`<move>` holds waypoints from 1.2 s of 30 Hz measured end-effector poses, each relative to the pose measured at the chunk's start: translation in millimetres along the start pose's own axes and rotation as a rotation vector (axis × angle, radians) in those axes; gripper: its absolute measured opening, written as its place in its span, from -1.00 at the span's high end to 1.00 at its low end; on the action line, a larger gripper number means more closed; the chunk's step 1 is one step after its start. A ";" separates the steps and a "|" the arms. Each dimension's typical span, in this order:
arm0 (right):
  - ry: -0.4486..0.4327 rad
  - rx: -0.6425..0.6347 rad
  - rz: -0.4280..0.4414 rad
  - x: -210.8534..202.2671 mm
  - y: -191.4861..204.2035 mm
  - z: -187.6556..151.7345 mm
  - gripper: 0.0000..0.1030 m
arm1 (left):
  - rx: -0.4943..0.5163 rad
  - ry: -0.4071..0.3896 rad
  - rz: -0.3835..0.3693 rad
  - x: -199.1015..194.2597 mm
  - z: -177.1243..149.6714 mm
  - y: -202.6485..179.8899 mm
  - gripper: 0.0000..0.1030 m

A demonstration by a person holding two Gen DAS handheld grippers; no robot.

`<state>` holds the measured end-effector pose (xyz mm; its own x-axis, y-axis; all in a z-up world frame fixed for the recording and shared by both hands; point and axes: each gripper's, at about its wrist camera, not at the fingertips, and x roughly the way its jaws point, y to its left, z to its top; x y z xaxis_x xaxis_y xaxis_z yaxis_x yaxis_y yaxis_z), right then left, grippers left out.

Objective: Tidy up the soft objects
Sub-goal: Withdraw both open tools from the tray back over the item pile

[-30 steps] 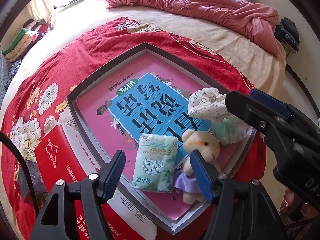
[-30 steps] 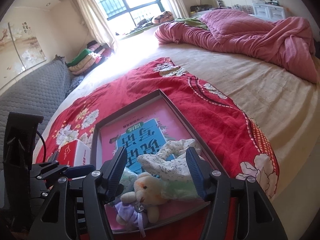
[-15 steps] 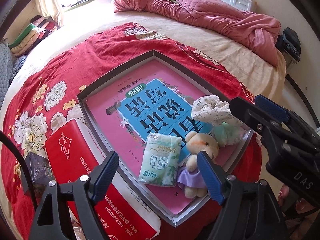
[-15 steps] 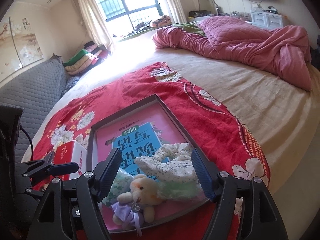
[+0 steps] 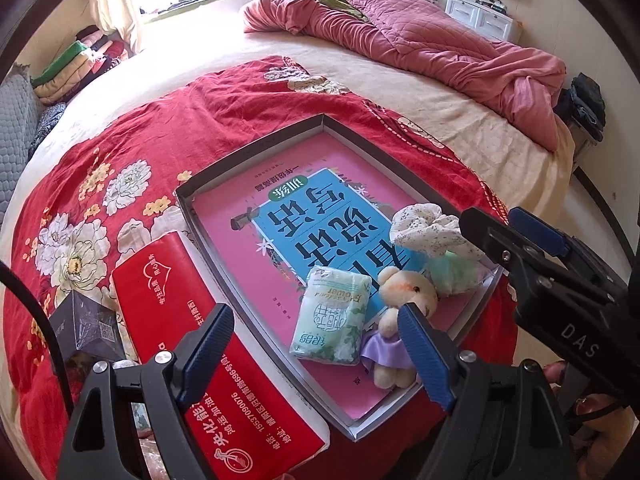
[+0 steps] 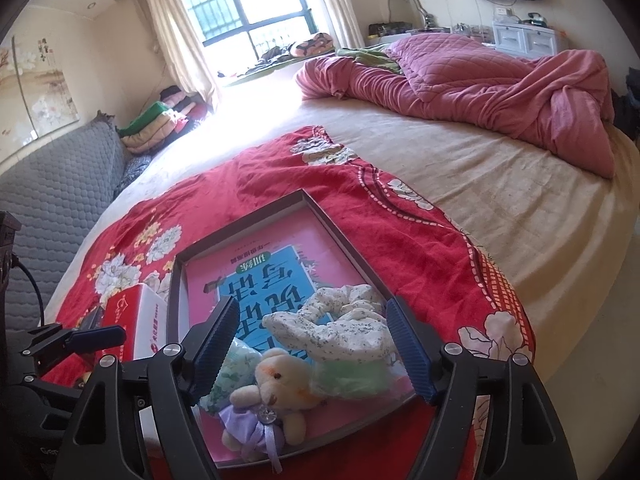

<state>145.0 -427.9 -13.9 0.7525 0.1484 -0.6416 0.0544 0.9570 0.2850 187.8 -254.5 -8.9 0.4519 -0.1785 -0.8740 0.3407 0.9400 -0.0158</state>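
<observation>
Lying in a shallow grey cardboard tray [image 5: 224, 178] on a red floral bedspread [image 5: 100, 168] are the soft things: a small cream teddy bear in a lilac dress [image 5: 394, 324], a pale green floral-print tissue pack [image 5: 332, 316], a white speckled fabric scrunchie [image 5: 428, 228] and a mint-green soft bundle [image 5: 456, 276] sitting under that scrunchie. All four are clustering at the tray's near right corner, resting on a pink and blue book cover [image 5: 304, 232] that is lining the tray floor. The bear is touching the tissue pack on one side and sitting just beside the green bundle on the other.

The left gripper [image 5: 316, 354] is hovering above the near edge of the tray with its blue fingers spread wide and nothing between them; the tissue pack and bear are showing in the gap. The right gripper [image 6: 316, 346] is also standing wide and gripping nothing, framing the scrunchie [image 6: 340, 328] and the bear [image 6: 276, 384] from above the tray's near rim [image 6: 320, 436].

A red and white rectangular tissue box [image 5: 192, 344] is lying just outside the tray's left wall, and a dark patterned box [image 5: 86, 328] is sitting beside it. A crumpled pink quilt [image 5: 440, 48] is lying well apart at the far side of the bed.
</observation>
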 end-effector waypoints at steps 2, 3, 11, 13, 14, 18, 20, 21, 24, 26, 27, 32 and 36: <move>-0.006 -0.013 -0.014 -1.9 3.0 -0.3 -0.49 | -0.004 -0.004 -0.002 -3.1 -1.2 1.8 -0.62; -0.014 -0.024 -0.021 -3.5 5.1 -0.6 -0.49 | -0.006 -0.006 -0.003 -4.8 -1.9 2.7 -0.62; -0.040 -0.086 -0.062 -12.6 18.9 0.6 -0.50 | -0.042 -0.045 -0.015 -23.2 -6.9 15.5 -0.62; -0.047 -0.089 -0.069 -16.2 21.2 0.5 -0.50 | -0.052 -0.048 -0.020 -27.7 -8.3 19.0 -0.62; -0.048 -0.089 -0.064 -17.6 22.0 0.6 -0.50 | -0.056 -0.051 -0.015 -30.2 -9.2 20.9 -0.62; -0.055 -0.088 -0.067 -23.3 25.4 0.9 -0.51 | -0.063 -0.065 -0.015 -39.2 -13.2 25.5 -0.62; -0.060 -0.093 -0.072 -26.5 28.0 1.2 -0.51 | -0.065 -0.073 -0.010 -43.4 -15.2 26.9 -0.62; -0.063 -0.095 -0.074 -28.3 29.2 1.1 -0.51 | -0.068 -0.077 -0.011 -45.1 -16.6 28.2 -0.62; -0.063 -0.094 -0.067 -33.2 32.1 1.0 -0.51 | -0.076 -0.081 -0.012 -50.1 -20.1 31.3 -0.62; -0.071 -0.099 -0.069 -37.9 34.2 1.5 -0.51 | -0.076 -0.087 -0.008 -54.3 -22.6 32.5 -0.62; -0.076 -0.100 -0.073 -40.5 35.0 1.9 -0.51 | -0.079 -0.092 -0.011 -56.9 -23.6 33.4 -0.62; -0.078 -0.102 -0.058 -50.0 39.7 5.1 -0.51 | -0.080 -0.104 -0.009 -68.4 -28.0 35.9 -0.62; -0.087 -0.113 -0.058 -58.3 45.5 6.5 -0.51 | -0.087 -0.118 -0.011 -78.2 -30.7 39.8 -0.62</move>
<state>107.8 -394.7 41.2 0.8044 0.0747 -0.5893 0.0287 0.9860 0.1642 140.8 -194.3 43.9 0.5444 -0.2174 -0.8102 0.2761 0.9584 -0.0717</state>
